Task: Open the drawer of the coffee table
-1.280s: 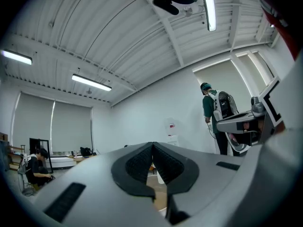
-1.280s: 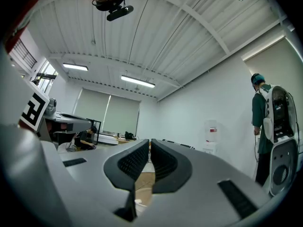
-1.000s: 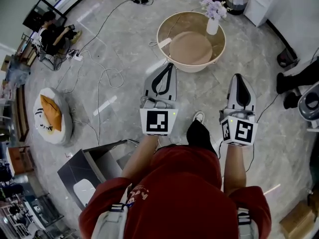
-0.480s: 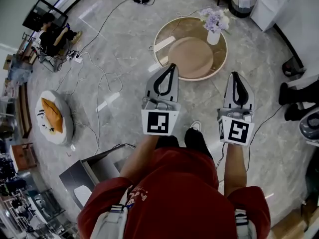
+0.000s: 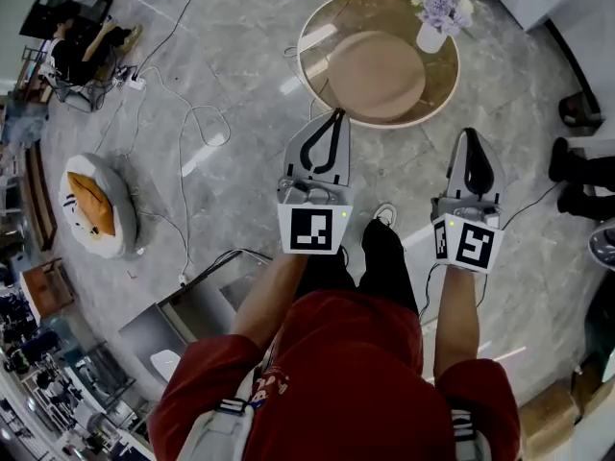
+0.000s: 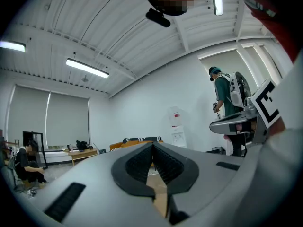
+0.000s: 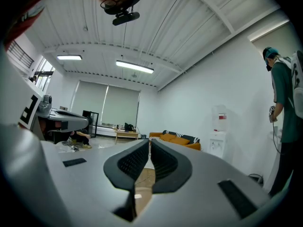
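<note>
The round coffee table [image 5: 321, 77] has a glass top over a wooden shelf and stands on the grey marble floor ahead of me. A white vase of purple flowers [image 5: 438, 15] sits at its right rim. From above I cannot make out any drawer. My left gripper [image 5: 335, 115] is shut on nothing, its tip just short of the table's near rim. The right gripper [image 5: 470, 135] is also shut and empty, a little to the right of the table and short of it. In both gripper views the pads [image 6: 152, 146] [image 7: 148, 142] meet at the tip, pointing level across the room.
Loose cables [image 5: 189, 123] snake over the floor to the left. A round cushion with an orange pillow [image 5: 90, 206] lies further left, and a grey box [image 5: 184, 321] at lower left. Someone's dark shoes [image 5: 575, 176] stand at the right. A person wearing a backpack [image 6: 228, 109] stands near a wall.
I have walked toward the coffee table, so it now looms larger and nearer to both grippers. Both grippers sank slightly and stayed shut.
</note>
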